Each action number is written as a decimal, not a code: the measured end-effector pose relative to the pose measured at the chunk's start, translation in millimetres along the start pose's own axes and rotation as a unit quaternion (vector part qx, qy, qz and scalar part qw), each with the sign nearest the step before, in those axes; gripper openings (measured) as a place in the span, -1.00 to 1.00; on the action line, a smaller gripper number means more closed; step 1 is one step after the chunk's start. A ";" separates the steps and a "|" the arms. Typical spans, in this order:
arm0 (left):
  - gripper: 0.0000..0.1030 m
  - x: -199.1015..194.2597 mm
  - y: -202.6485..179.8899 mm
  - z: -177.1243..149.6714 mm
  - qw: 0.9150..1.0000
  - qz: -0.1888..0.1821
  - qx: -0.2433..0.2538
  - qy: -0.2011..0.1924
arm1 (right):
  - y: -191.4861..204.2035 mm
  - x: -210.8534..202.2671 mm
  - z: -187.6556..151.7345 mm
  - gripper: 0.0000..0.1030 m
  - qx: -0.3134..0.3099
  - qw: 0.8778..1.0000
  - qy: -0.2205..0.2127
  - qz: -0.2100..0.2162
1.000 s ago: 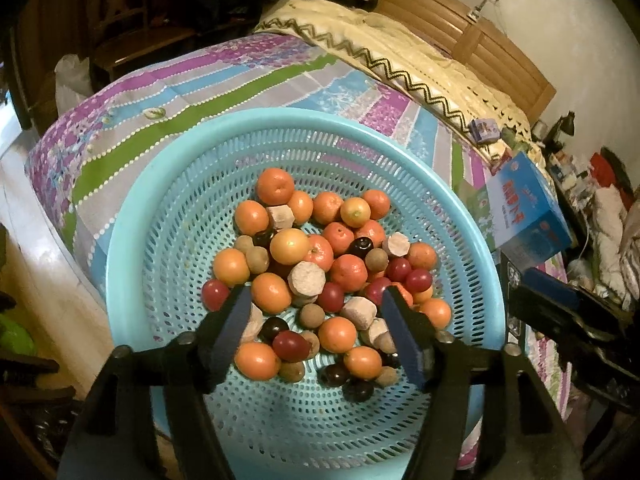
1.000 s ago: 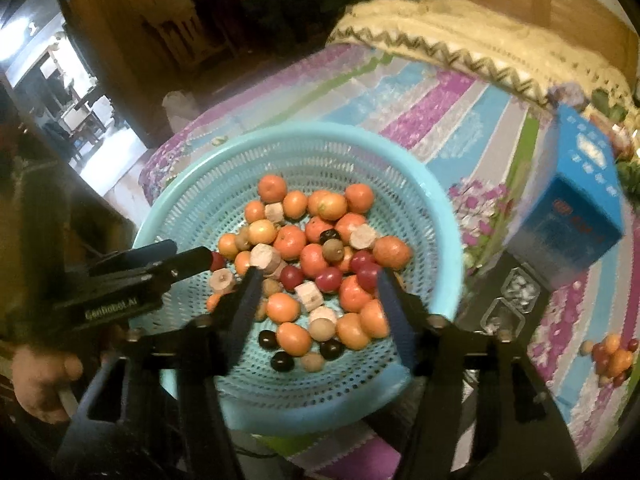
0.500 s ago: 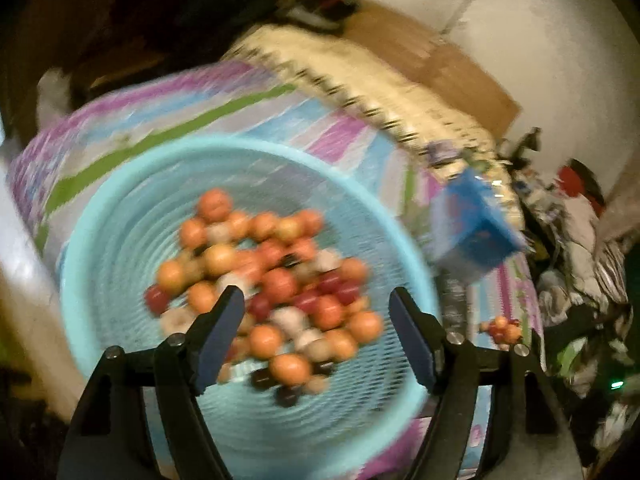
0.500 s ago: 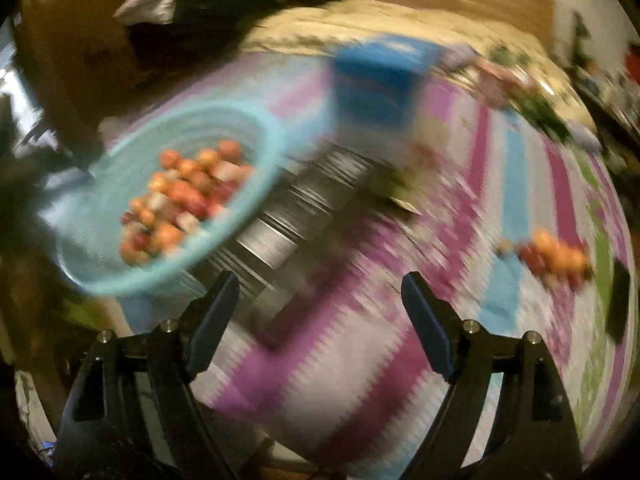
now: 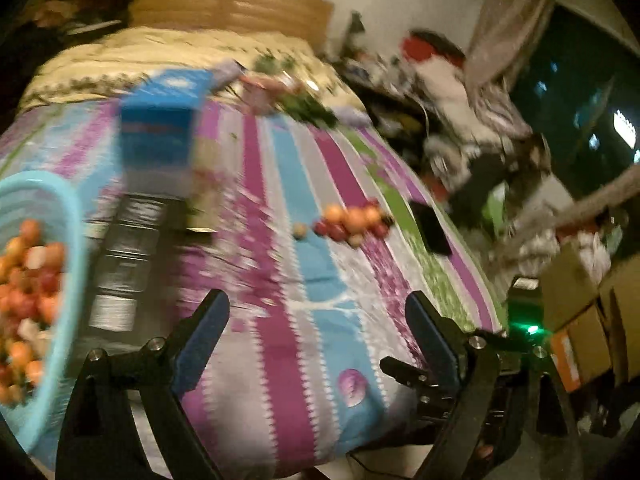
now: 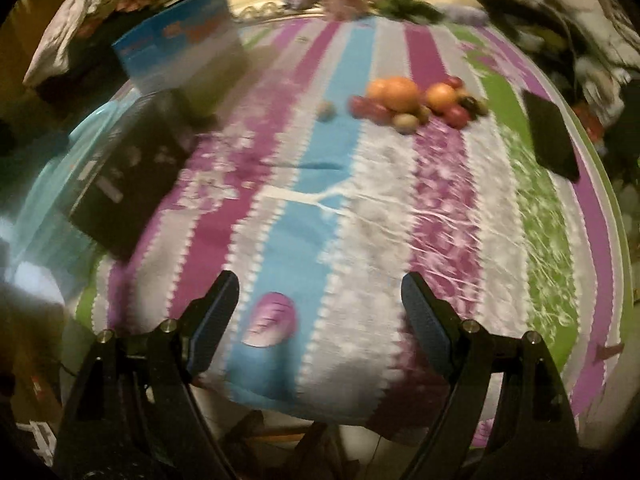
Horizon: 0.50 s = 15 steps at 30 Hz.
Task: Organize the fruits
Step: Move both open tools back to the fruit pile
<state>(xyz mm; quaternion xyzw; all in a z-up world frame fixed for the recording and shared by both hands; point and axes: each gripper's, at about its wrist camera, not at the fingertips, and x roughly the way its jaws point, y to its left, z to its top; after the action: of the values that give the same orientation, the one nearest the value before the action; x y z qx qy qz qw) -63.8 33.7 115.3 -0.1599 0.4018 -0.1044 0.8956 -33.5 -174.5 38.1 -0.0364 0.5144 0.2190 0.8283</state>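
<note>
both tongs were wide apart and held nothing: left gripper, right gripper. most fruit lay in the basket at far left; a small pile lay far on the bedspread. sorting seemed hardly begun.

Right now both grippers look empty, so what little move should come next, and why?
Probably ease the right gripper forward toward the small pile of fruit on the striped bedsheet. Both it and the left gripper are open and holding nothing, and that pile lies loose, apart from the blue basket where the other fruit sits. It is almost straight ahead of the right gripper.
</note>
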 end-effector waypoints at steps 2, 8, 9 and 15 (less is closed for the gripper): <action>0.76 27.9 -7.1 1.6 1.000 0.007 0.008 0.020 | -14.1 1.1 -2.4 0.63 0.010 1.000 0.000 -0.001; 0.64 106.5 -3.4 14.4 0.999 0.039 0.011 0.030 | -51.7 8.6 -8.5 0.63 0.041 0.999 0.002 0.000; 0.51 119.4 0.7 16.8 0.999 0.042 0.004 0.034 | -56.7 10.3 -9.7 0.63 0.045 0.999 0.003 0.000; 0.18 193.4 5.7 29.3 0.997 0.041 0.013 0.061 | -81.4 16.0 -13.7 0.61 0.062 0.998 -0.001 0.003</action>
<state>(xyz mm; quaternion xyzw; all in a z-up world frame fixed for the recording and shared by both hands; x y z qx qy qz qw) 85.3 -16.1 -1.2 -0.1254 0.4605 -0.0824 0.8749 -6.4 -246.6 4.3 0.0168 0.5265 0.1897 0.8286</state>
